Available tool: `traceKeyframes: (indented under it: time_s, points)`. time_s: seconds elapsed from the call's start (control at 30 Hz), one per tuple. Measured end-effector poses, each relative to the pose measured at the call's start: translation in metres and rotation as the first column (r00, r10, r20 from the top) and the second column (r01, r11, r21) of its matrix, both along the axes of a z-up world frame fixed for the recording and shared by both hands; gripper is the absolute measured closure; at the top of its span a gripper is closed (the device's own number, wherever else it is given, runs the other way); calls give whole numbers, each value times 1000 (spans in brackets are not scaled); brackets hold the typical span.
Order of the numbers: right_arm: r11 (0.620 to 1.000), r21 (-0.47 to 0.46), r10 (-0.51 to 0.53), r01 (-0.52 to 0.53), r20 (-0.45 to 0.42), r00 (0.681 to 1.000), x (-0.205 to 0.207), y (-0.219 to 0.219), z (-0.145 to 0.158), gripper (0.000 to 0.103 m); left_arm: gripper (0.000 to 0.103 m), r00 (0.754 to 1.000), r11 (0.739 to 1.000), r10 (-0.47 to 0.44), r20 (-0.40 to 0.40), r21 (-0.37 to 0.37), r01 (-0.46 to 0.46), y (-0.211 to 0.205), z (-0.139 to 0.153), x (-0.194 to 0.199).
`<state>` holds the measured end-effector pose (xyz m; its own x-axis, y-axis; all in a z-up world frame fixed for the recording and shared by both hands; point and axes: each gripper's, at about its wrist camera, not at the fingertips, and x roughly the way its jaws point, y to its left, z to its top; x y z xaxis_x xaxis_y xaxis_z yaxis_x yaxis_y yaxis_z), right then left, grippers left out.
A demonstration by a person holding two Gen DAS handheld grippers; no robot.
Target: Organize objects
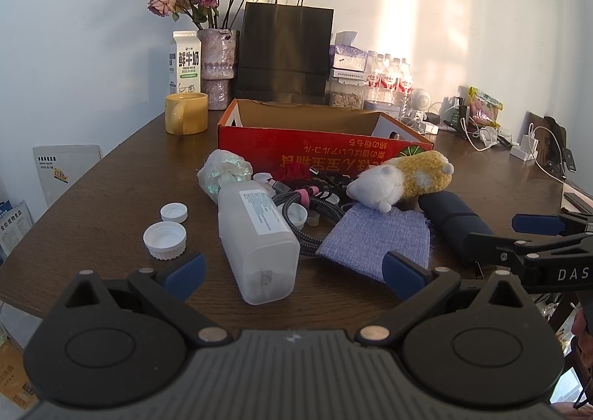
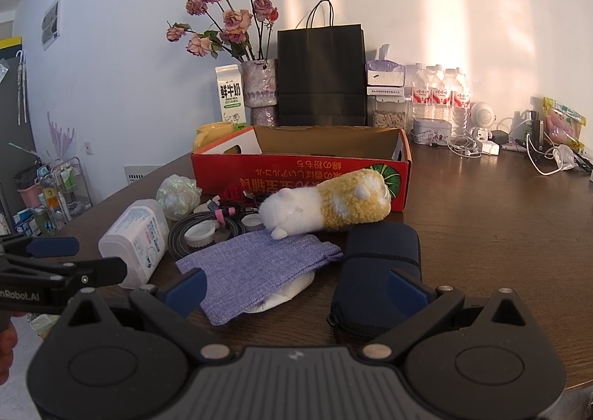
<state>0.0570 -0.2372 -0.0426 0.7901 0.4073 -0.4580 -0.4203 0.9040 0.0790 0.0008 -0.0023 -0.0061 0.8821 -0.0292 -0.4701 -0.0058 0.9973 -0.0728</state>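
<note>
A pile lies on the brown table in front of an open red cardboard box (image 1: 315, 145) (image 2: 296, 168). It holds a white plastic bottle (image 1: 255, 245) (image 2: 137, 242) on its side, a purple cloth pouch (image 1: 374, 242) (image 2: 255, 271), a white and yellow plush toy (image 1: 404, 179) (image 2: 326, 208), a navy zip case (image 1: 452, 223) (image 2: 378, 271), braided cables (image 1: 307, 208) and loose white caps (image 1: 165, 240). My left gripper (image 1: 294, 273) is open, with the bottle's base between its fingers. My right gripper (image 2: 296, 288) is open over the pouch and the case, holding nothing.
Behind the box stand a yellow mug (image 1: 185, 112), a milk carton (image 1: 185, 62), a vase of dried roses (image 1: 218, 68), a black paper bag (image 1: 285, 53) and water bottles (image 1: 389, 79). Chargers and cords (image 1: 481, 131) clutter the far right. A shiny wrapped bundle (image 1: 222, 171) lies left of the cables.
</note>
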Motion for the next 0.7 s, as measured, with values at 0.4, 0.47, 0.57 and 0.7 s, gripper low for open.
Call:
traceKeyframes:
  time_s: [0.4,0.47,0.57,0.7]
  points:
    - [998,-45,-45,45,0,999,13,-8,-12,0,0,999,999,37,-23,-3,-37,5,-7,7]
    - [996,-66,-62,61,-3,998,18,-10,-15,0,0,998,998,56,-29,-5,-56,7,-8,12]
    - [993,-79,-88,86,-20,996,29,-15,-22,0,0,996,996,86,-36,-6,-87,10,-12,22]
    - [991,-92,-106,102,-37,994,42,-17,-29,0,0,992,993,121,-39,-9,-121,14,-16,38]
